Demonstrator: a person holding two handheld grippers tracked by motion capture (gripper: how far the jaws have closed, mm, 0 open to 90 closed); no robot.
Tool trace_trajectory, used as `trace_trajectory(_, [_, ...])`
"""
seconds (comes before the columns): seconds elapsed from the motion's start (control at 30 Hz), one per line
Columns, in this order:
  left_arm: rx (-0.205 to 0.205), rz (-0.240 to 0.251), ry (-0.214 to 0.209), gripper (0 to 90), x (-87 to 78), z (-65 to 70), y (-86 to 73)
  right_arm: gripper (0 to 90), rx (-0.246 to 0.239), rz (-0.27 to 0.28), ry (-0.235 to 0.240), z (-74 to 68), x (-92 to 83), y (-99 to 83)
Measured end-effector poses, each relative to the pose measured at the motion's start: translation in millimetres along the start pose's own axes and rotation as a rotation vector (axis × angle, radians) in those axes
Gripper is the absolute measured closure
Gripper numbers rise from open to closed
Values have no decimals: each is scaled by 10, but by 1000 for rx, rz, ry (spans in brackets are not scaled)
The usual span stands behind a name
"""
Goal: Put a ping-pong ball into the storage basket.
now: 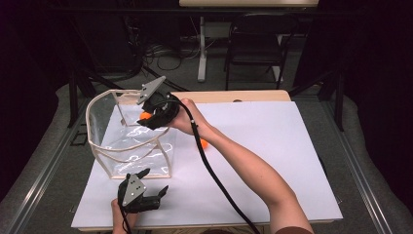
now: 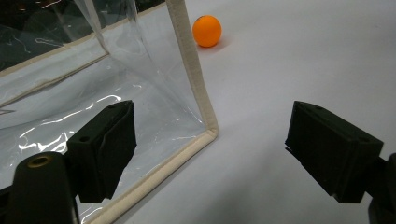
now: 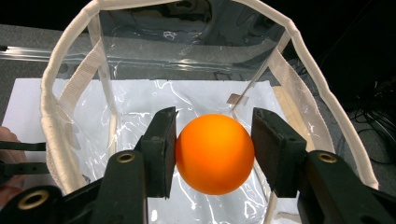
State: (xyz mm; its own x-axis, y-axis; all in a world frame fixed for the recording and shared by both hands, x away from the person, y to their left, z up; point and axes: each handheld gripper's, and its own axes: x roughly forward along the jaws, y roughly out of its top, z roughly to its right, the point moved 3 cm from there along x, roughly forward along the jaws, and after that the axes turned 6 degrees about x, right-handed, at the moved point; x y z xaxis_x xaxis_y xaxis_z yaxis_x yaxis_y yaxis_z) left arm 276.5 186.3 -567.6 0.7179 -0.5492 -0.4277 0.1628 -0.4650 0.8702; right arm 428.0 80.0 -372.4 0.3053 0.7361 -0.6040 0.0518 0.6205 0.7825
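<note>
A clear plastic bag (image 1: 127, 146) with cream trim stands open at the left of the white sheet. My right gripper (image 1: 149, 120) hovers over its mouth, shut on an orange ball (image 1: 145, 116). In the right gripper view the ball (image 3: 215, 154) sits between both jaws above the bag's rim (image 3: 51, 98). A second orange ball (image 1: 203, 143) lies on the sheet right of the bag, partly behind the forearm, and appears in the left gripper view as the ball (image 2: 207, 31) past the bag's corner (image 2: 205, 128). My left gripper (image 1: 156, 180) is open in front of the bag, holding nothing.
The white sheet (image 1: 272, 146) covers most of the table; a strip of wood (image 1: 243, 96) shows at its far edge. The right gripper's black cable (image 1: 214, 175) trails across the sheet. A black chair (image 1: 255, 46) and a table leg stand beyond.
</note>
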Motion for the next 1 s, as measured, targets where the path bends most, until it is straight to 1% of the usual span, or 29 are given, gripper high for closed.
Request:
trace_trajectory(0.27, [-1,0,3,161,-12,2,1,514,-6,-12,0,-27,3,3])
trace_trajectory(0.43, [0,-3,-4,160,6,6,-3,514,-7,-28,7,-21,24,-9])
trace_trajectory(0.6, [0,-2,-3,160,5,6,-2,513,-3,-56,21,-32,98,-27])
trace_trajectory(0.67, [1,-2,-5,161,6,8,-2,513,-9,-80,23,-39,125,-30])
trace_trajectory(0.77, [4,-1,-7,161,-1,9,0,513,-6,-99,22,-51,150,-33])
trace_trajectory(0.9, [1,-3,-7,160,2,5,-4,512,-8,-112,20,-55,171,-30])
trace_trajectory(1.0, [5,-1,-7,161,-3,5,-1,511,3,-119,19,-45,187,-36])
